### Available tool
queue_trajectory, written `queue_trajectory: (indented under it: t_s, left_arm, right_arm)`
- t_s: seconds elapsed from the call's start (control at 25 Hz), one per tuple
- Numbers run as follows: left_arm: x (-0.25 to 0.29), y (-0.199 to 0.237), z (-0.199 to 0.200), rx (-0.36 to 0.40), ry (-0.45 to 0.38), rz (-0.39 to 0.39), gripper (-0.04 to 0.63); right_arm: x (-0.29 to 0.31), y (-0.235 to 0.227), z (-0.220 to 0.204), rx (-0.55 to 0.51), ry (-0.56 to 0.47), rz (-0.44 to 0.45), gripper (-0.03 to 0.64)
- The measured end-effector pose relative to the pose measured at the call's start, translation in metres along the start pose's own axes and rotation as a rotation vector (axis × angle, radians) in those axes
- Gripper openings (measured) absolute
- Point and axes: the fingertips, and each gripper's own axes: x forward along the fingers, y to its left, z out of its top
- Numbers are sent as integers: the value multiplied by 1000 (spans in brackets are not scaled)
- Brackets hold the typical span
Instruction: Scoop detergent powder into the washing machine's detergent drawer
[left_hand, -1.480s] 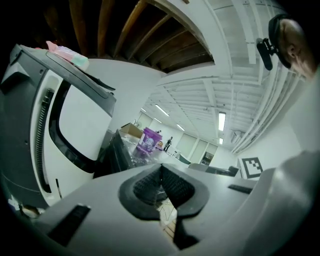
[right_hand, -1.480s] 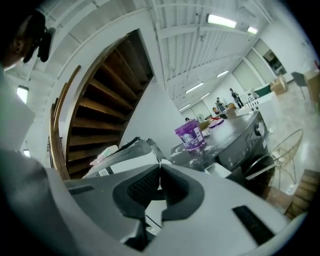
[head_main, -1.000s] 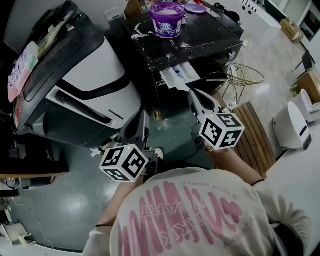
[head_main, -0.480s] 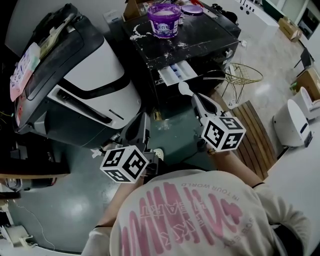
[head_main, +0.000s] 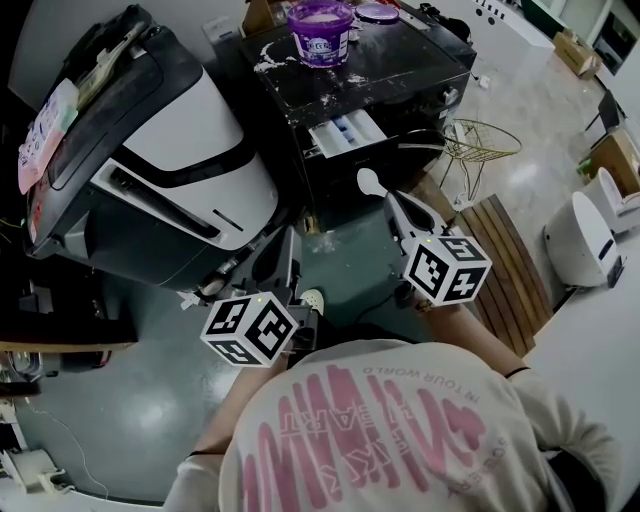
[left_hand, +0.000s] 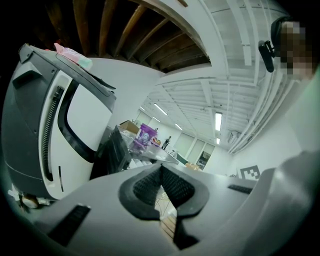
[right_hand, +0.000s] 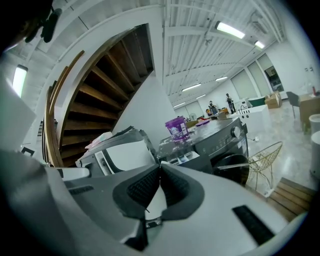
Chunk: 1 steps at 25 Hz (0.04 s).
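Right claw (right_hand: 159, 170) clamps the white plastic scoop (head_main: 368, 180); my left claw (left_hand: 161, 172) is closed, empty. Risk: the thin handle swivels, tipping the scoop.

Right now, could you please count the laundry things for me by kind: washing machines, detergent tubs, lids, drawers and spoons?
Washing machine: 1
Tub: 1
Lid: 1
Drawer: 1
Spoon: 1
Total: 5

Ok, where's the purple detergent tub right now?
In the head view the purple tub stands top centre on the black washing machine, beyond its open detergent drawer.
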Motion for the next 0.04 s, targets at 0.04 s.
queue_trajectory:
  t_s: [0.04]
  left_arm:
    - [-1, -1, -3, -1, 2, -1, 2]
  right_arm:
    - [-2, -1, -2, 2, 2, -2, 2]
